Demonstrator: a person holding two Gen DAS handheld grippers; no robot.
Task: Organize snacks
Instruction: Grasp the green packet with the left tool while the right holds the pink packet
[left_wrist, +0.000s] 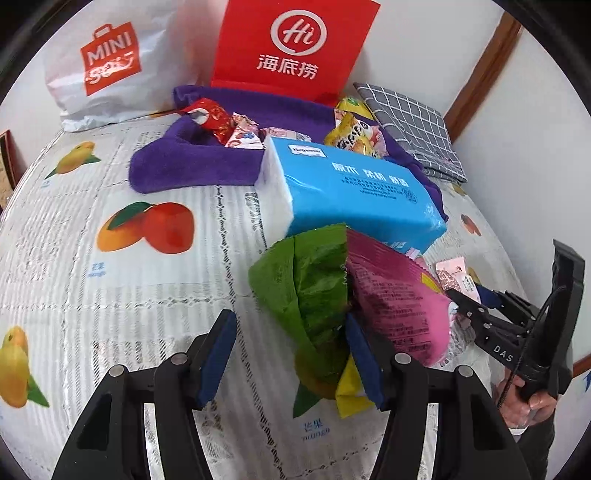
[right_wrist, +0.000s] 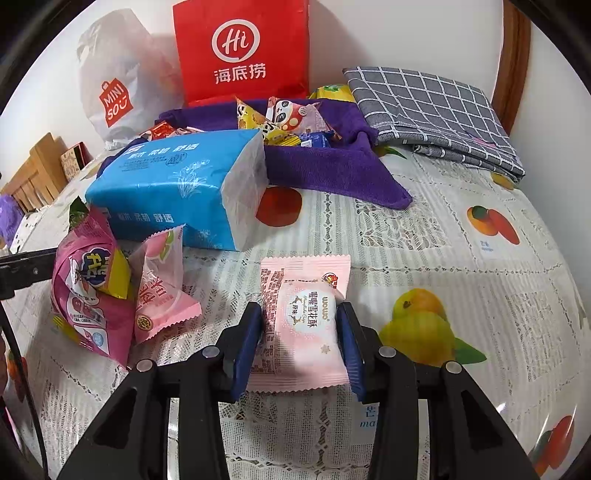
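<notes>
In the left wrist view my left gripper (left_wrist: 291, 362) is open low over the tablecloth. A green and magenta snack bag (left_wrist: 317, 291) lies against its right pad, while its left pad stands apart from the bag. A small yellow packet (left_wrist: 349, 391) sticks out under the bag. My right gripper (right_wrist: 301, 347) is shut on a pale pink snack packet (right_wrist: 306, 317) that rests on the cloth, and it also shows at the right edge as the right gripper (left_wrist: 476, 299). Beside it lie the magenta bag (right_wrist: 85, 291) and a peach-pink packet (right_wrist: 159, 284).
A blue tissue pack (left_wrist: 351, 184) lies behind the bag. Behind that, a purple towel (left_wrist: 192, 166) holds several snacks (right_wrist: 288, 118). A red paper bag (left_wrist: 291, 48), a white shopping bag (left_wrist: 110, 62) and a folded grey checked cloth (right_wrist: 436, 110) stand along the wall.
</notes>
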